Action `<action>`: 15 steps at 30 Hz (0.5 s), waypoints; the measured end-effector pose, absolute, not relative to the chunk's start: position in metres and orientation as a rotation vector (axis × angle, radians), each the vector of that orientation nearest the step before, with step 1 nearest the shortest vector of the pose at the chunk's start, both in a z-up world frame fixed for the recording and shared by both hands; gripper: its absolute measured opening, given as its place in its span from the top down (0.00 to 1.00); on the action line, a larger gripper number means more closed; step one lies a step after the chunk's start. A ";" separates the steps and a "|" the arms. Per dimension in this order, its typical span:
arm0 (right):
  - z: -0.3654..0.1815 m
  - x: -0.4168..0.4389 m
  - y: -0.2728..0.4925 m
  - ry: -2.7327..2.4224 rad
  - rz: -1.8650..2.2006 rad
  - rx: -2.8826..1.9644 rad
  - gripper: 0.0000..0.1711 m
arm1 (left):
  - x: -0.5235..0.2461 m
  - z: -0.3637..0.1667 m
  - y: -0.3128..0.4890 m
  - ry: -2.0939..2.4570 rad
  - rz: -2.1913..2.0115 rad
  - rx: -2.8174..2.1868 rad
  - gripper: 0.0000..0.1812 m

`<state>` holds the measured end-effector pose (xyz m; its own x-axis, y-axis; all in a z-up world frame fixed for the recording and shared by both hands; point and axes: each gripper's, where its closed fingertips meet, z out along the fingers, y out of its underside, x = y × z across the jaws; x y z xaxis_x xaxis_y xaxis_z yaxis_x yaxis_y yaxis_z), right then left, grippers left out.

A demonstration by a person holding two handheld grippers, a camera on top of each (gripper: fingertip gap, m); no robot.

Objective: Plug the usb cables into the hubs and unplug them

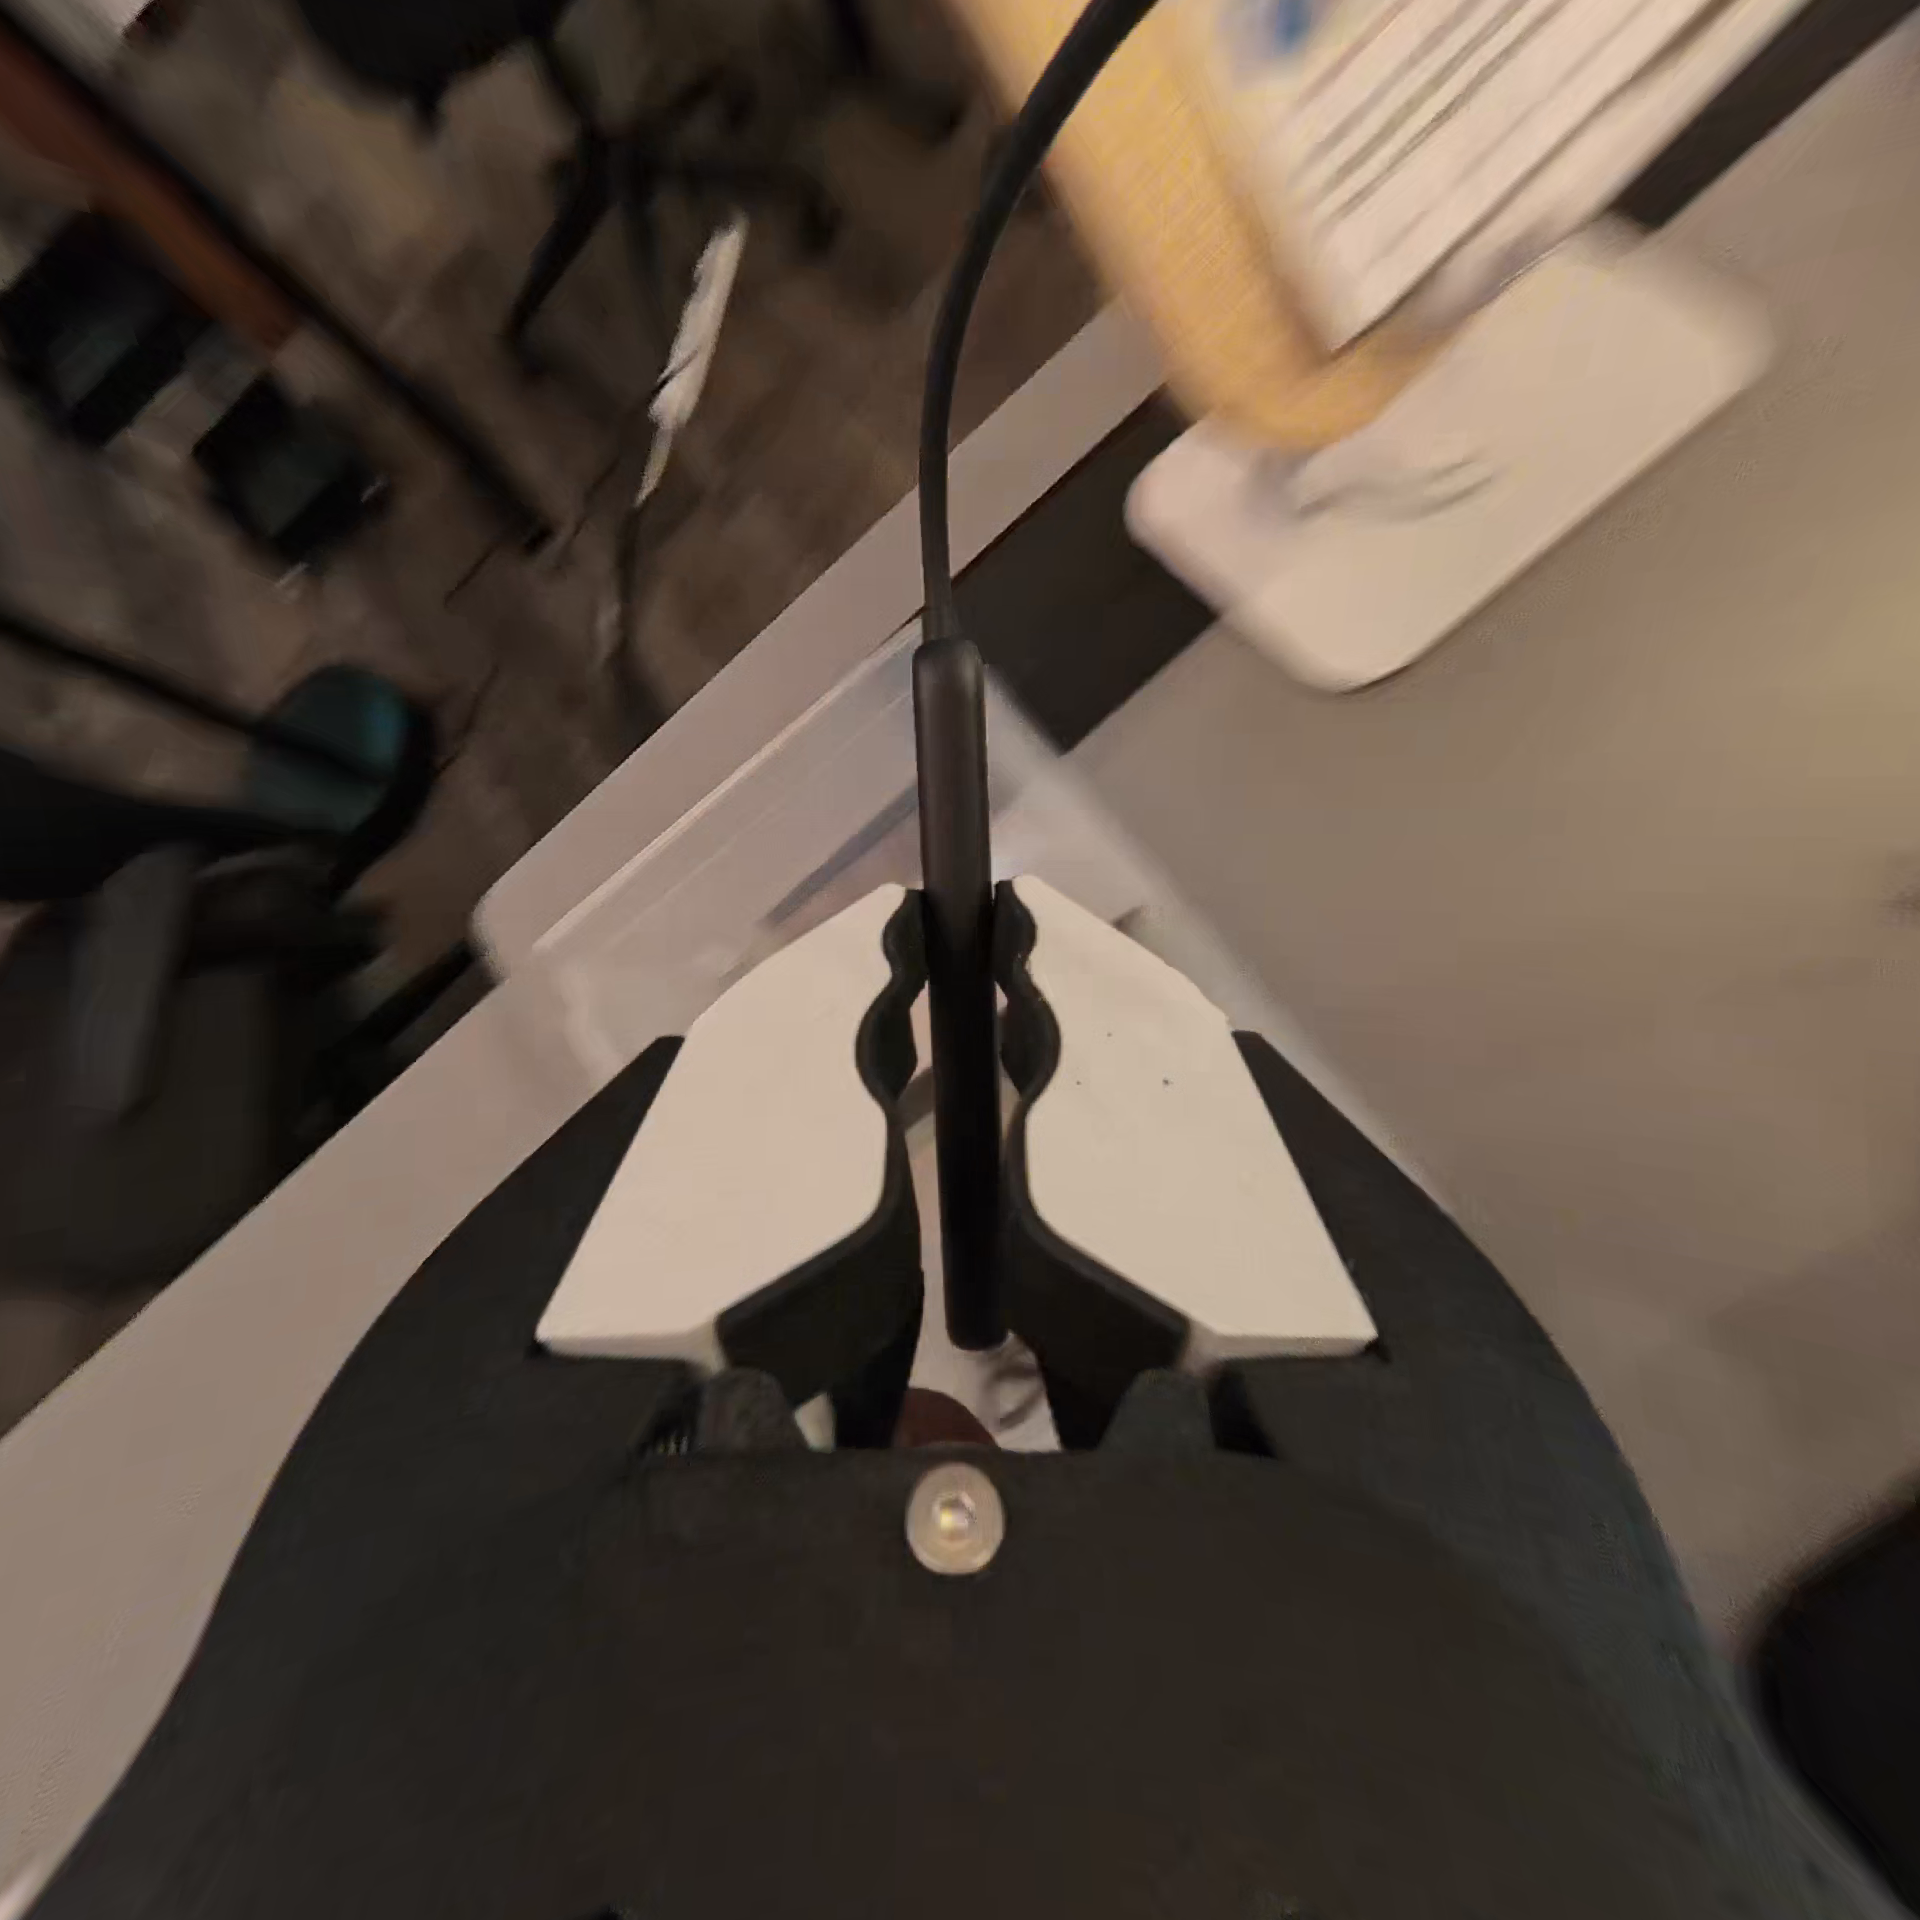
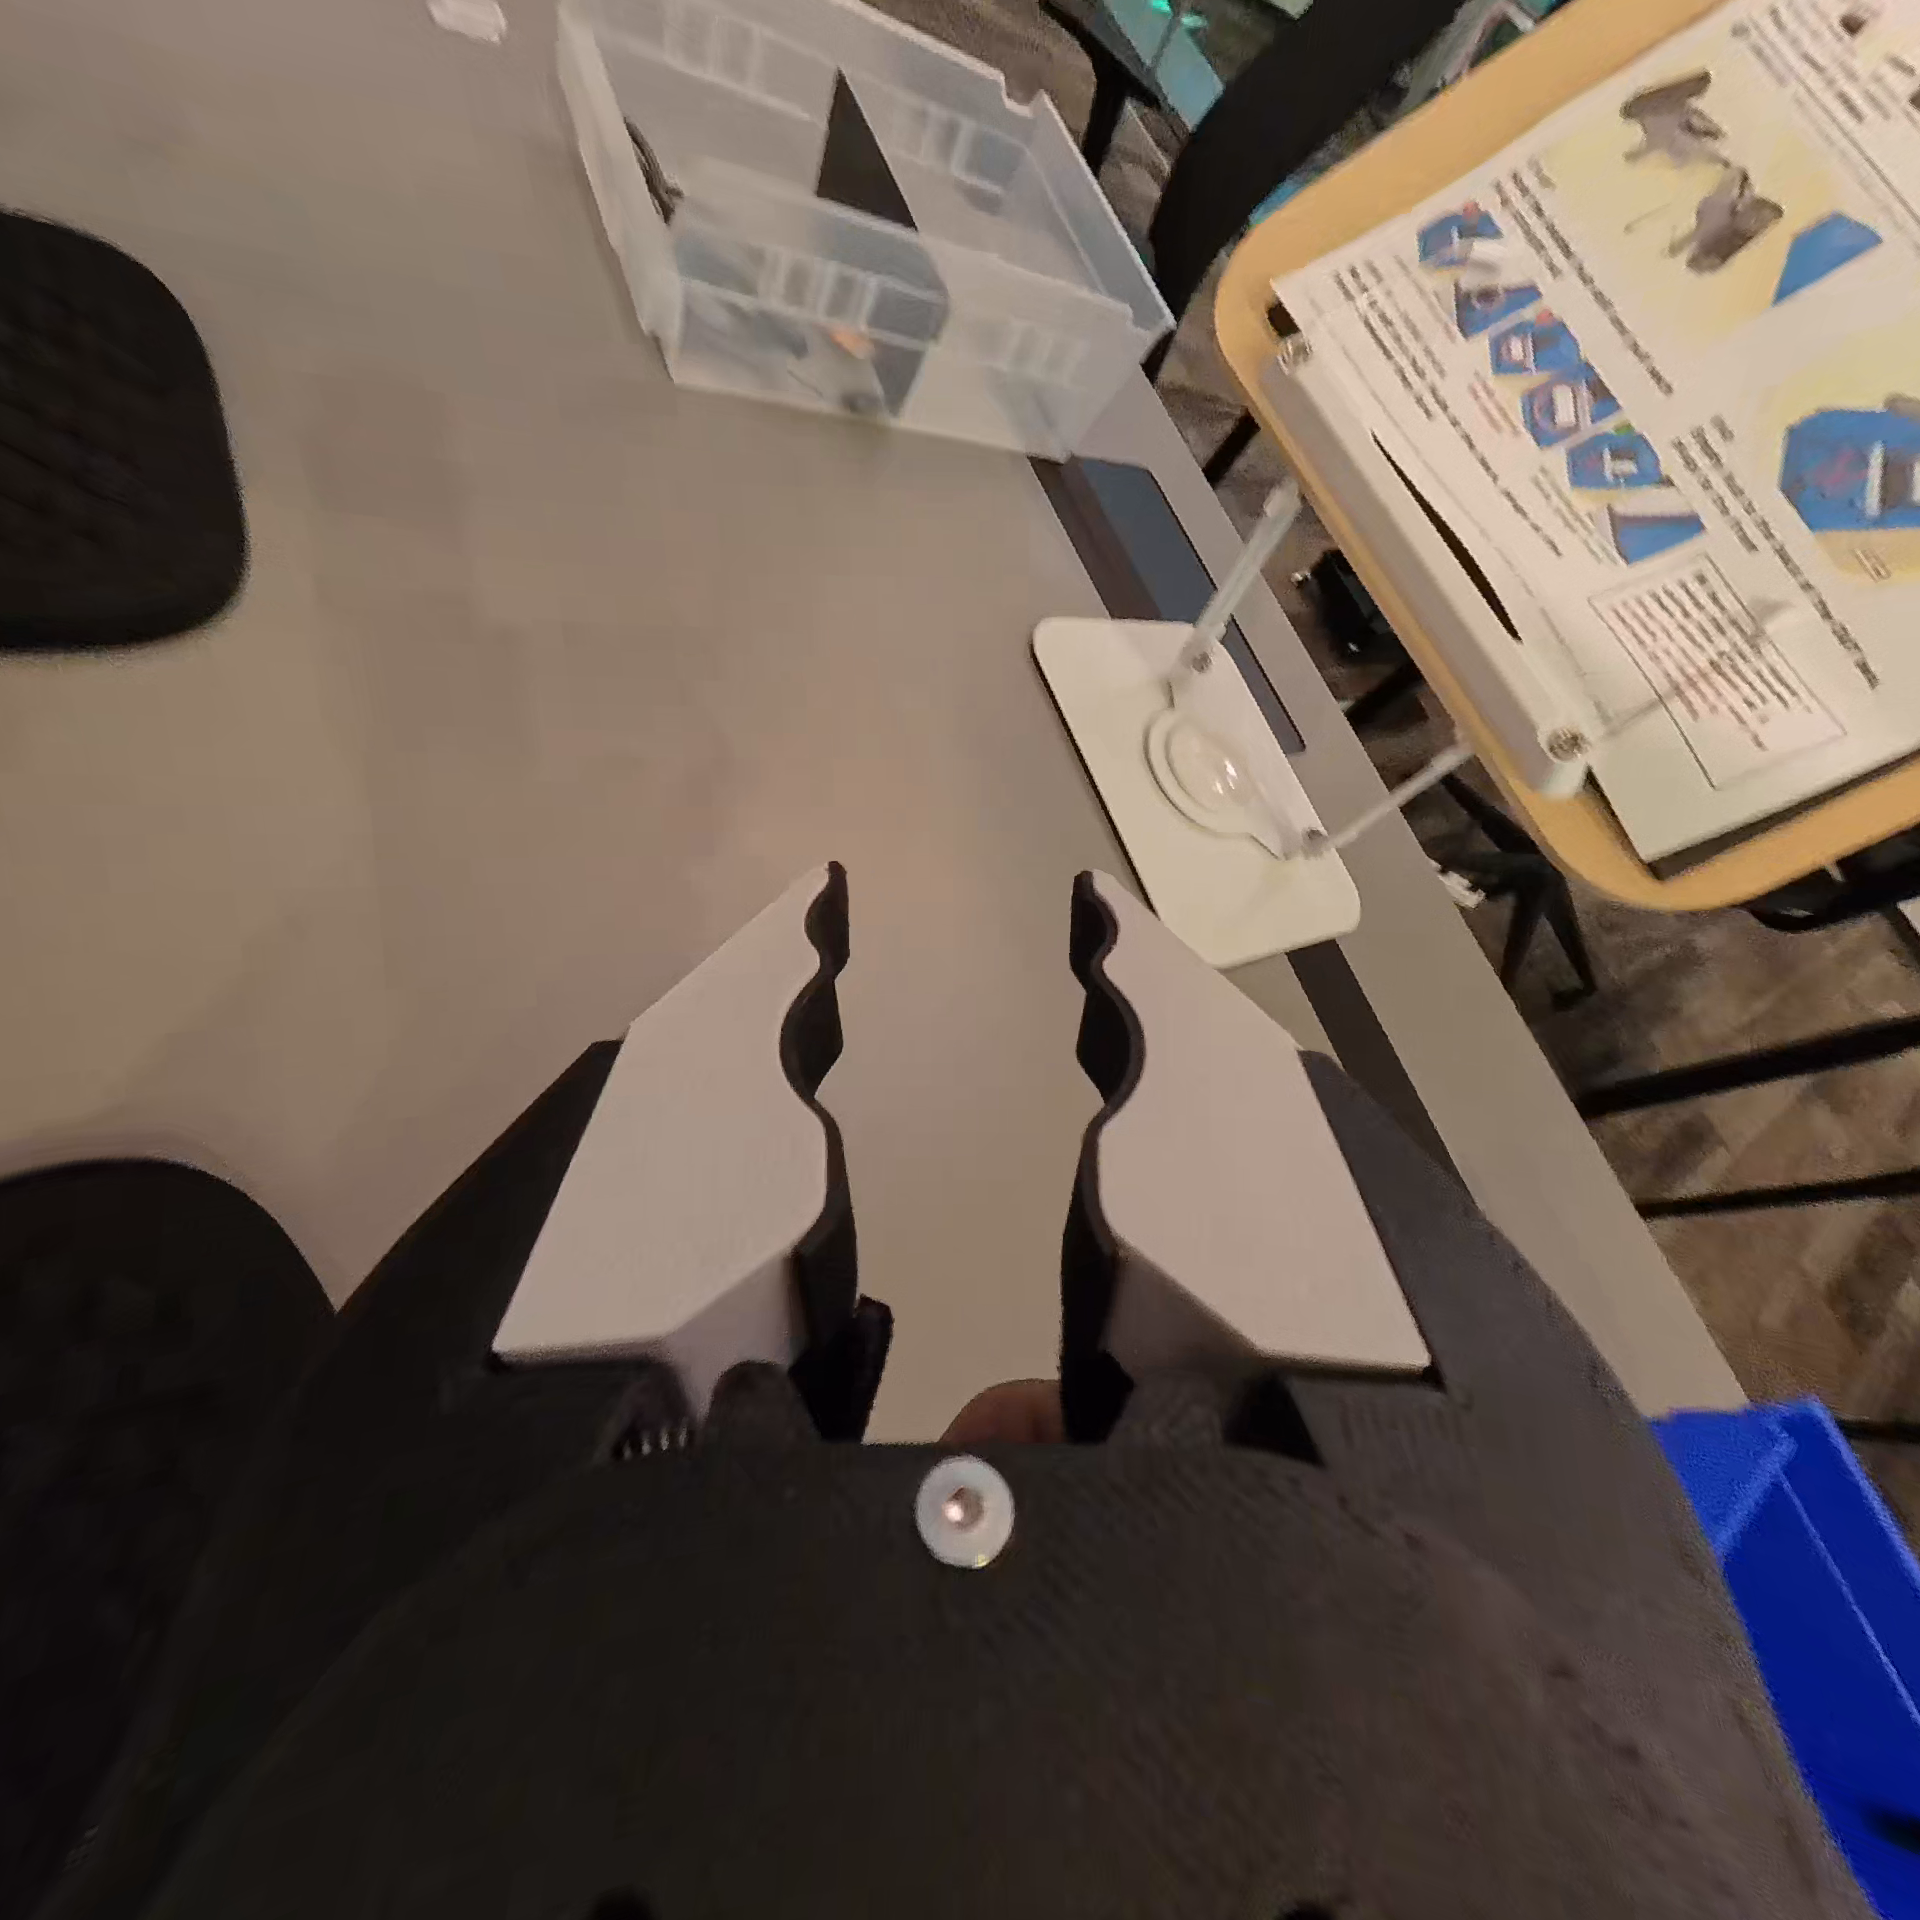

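Counter: we find it grey, beneath both claws.
Clear bin: far ahead of right claw.
Right claw: released, nothing between its fingers.
Left claw: we record it clenched on the black usb cable, cord rising ahead.

table grey | tray clear | bin blue | cable black | stand base white
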<state>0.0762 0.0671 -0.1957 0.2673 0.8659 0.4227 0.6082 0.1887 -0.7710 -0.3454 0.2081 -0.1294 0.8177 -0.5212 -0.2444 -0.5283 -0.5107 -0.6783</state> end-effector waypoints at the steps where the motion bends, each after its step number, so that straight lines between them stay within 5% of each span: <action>1: -0.193 0.068 0.064 -1.431 0.350 -1.504 0.75 | -0.323 -0.121 0.197 0.768 -0.111 -2.164 0.93; 15: -0.165 0.017 0.054 -1.209 0.940 -1.480 0.73 | -0.028 -0.186 0.064 1.244 -1.121 -1.797 0.93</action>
